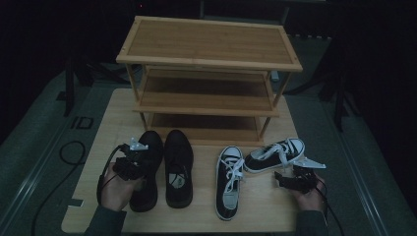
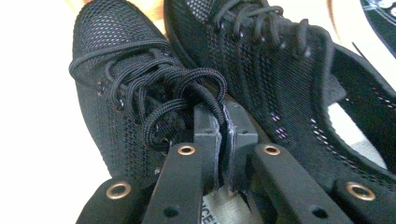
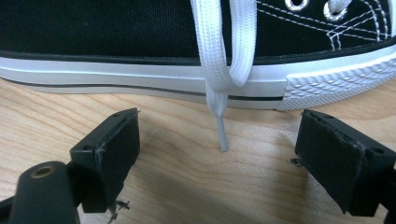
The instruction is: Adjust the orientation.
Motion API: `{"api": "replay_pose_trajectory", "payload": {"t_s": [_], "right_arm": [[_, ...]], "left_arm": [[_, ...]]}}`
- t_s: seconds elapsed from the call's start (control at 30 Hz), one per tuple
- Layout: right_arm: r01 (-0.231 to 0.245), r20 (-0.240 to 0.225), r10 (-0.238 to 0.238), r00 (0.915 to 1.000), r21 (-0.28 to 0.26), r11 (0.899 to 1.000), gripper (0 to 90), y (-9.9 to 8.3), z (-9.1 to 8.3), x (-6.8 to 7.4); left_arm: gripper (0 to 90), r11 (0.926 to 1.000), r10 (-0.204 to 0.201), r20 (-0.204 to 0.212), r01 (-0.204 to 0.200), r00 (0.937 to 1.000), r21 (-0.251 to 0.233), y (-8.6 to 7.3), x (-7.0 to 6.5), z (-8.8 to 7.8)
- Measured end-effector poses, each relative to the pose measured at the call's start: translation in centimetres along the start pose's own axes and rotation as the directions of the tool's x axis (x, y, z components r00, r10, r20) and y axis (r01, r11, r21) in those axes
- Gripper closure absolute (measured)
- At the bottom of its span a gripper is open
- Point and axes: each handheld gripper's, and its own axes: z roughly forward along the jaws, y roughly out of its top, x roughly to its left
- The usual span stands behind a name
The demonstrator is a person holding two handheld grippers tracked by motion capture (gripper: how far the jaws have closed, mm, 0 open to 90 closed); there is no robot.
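Two hand-held grippers work near the counter's front edge: the left hand-held gripper (image 2: 223,140) pinches the black mesh shoe's (image 2: 126,98) collar; the right hand-held gripper (image 3: 217,154) gapes before a white-laced sneaker (image 3: 140,42).

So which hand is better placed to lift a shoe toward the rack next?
Left, probably. The left gripper has its jaws shut on the tongue edge of the outer black shoe. The right gripper stands open on the table beside the white-soled sneaker, gripping nothing; a lace end lies between its jaws.
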Motion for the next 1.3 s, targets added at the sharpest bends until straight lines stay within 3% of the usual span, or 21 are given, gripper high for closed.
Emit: {"api": "replay_pose_trajectory", "payload": {"t_s": [0.1,0.2,0.3,0.43,0.73,0.9,1.03,1.2,1.3], "right_arm": [[0.000,0.001,0.000,1.0000,0.000,1.000,13.7,0.0,0.0,0.0],[0.000,0.001,0.000,1.0000,0.000,1.000,13.7,0.0,0.0,0.0],[-0.001,0.001,0.001,1.0000,0.000,1.000,13.7,0.0,0.0,0.0],[-0.001,0.001,0.001,1.0000,0.000,1.000,13.7,0.0,0.0,0.0],[-0.001,0.001,0.001,1.0000,0.000,1.000,13.7,0.0,0.0,0.0],[-0.001,0.001,0.001,1.0000,0.000,1.000,13.7,0.0,0.0,0.0],[-0.001,0.001,0.001,1.0000,0.000,1.000,13.7,0.0,0.0,0.0],[-0.001,0.001,0.001,1.0000,0.000,1.000,13.7,0.0,0.0,0.0],[-0.001,0.001,0.001,1.0000,0.000,1.000,13.7,0.0,0.0,0.0]], "left_arm": [[85.7,0.9995,0.033,0.016,-0.033,0.9993,0.003,0.0,-0.3,0.1],[78.6,0.9996,0.019,0.026,-0.018,0.9995,-0.020,0.1,-0.1,0.0],[65.6,0.9993,0.011,0.025,-0.010,0.9996,-0.036,0.2,0.0,-0.2],[57.6,0.9979,-0.004,0.020,0.005,0.9998,-0.065,0.5,0.1,-0.7],[44.2,0.9943,0.042,-0.006,-0.042,0.9991,-0.098,1.2,0.0,-1.5],[41.5,0.9969,0.038,-0.024,-0.040,0.9990,-0.068,1.1,0.8,-1.9],[43.0,0.9995,0.031,-0.060,-0.031,0.9977,-0.003,0.4,1.9,-2.3],[45.0,0.9963,0.048,-0.060,-0.043,0.9971,0.075,-0.8,2.6,-1.9],[53.6,0.9919,0.074,-0.049,-0.068,0.9961,0.107,-1.0,2.6,-1.0]]}}
